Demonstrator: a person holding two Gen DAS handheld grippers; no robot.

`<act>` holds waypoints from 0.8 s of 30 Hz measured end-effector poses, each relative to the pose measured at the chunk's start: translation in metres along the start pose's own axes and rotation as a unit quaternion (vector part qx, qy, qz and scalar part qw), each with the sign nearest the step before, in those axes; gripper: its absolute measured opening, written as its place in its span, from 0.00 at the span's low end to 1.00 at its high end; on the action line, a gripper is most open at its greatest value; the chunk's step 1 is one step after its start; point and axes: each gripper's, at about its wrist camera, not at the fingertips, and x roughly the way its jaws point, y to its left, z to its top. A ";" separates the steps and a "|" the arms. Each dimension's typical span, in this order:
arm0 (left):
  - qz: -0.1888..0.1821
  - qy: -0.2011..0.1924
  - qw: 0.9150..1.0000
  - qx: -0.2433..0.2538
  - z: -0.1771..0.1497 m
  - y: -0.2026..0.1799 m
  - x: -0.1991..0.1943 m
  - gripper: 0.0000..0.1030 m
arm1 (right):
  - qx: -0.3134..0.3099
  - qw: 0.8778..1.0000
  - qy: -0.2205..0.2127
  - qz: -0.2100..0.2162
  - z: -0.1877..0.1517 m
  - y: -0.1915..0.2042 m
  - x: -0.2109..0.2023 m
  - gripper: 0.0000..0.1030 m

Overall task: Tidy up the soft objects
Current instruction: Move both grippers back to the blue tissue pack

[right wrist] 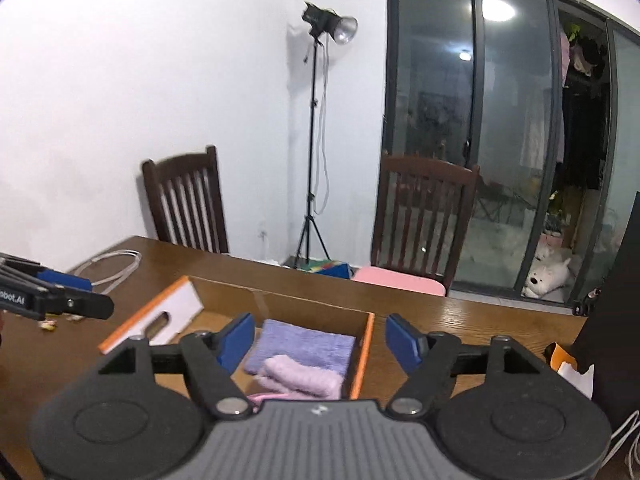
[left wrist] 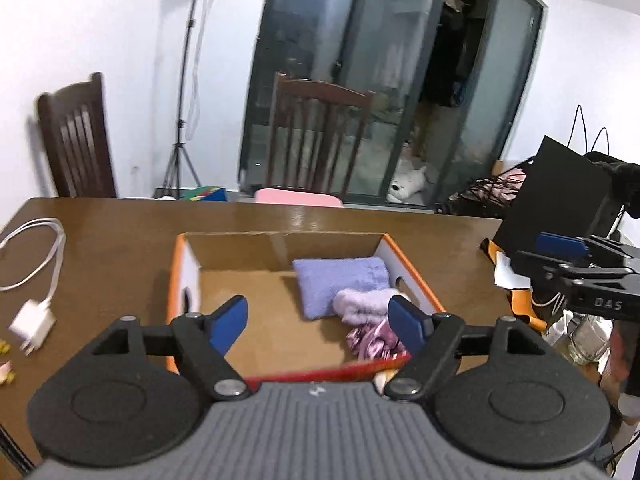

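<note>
An open cardboard box (left wrist: 236, 246) with orange-edged white sides sits on the brown table. In its right part lie a folded lavender towel (left wrist: 340, 284), a pale pink fuzzy cloth (left wrist: 366, 306) in front of it, and a shiny pink satin piece (left wrist: 370, 342) nearest me. My left gripper (left wrist: 318, 324) hovers above the box's near edge, open and empty. My right gripper (right wrist: 320, 344) hangs over the box's right side (right wrist: 362, 354), open with nothing between its pads, above the lavender towel (right wrist: 304, 344) and pink cloth (right wrist: 300, 378). The right gripper shows side-on in the left view.
A white charger with cable (left wrist: 34, 276) lies on the table at the left. A black panel (left wrist: 556, 196) and orange-and-white items (left wrist: 508, 276) stand at the right. Two dark wooden chairs (right wrist: 184, 200) and a light stand (right wrist: 316, 140) are behind the table.
</note>
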 end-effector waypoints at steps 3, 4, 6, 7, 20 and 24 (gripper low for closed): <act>0.015 -0.028 0.999 0.015 -0.020 -0.004 -0.030 0.82 | 0.003 1.000 -0.017 0.008 -0.010 0.007 -0.027 0.72; 0.024 -0.039 0.999 0.022 -0.030 -0.006 -0.040 0.82 | 0.005 1.000 -0.027 0.012 -0.016 0.010 -0.036 0.74; 0.037 -0.063 0.997 0.027 -0.055 -0.010 -0.060 0.83 | 0.005 0.999 -0.038 0.017 -0.029 0.018 -0.054 0.76; 0.040 -0.074 0.996 0.028 -0.068 -0.011 -0.068 0.85 | 0.004 0.999 -0.045 0.020 -0.040 0.022 -0.065 0.76; 0.030 -0.082 0.996 -0.014 -0.225 -0.015 -0.127 0.96 | 0.026 0.994 -0.061 0.081 -0.192 0.080 -0.150 0.90; 0.035 -0.058 0.998 -0.010 -0.230 -0.011 -0.115 0.96 | 0.069 0.993 -0.031 0.093 -0.209 0.078 -0.141 0.91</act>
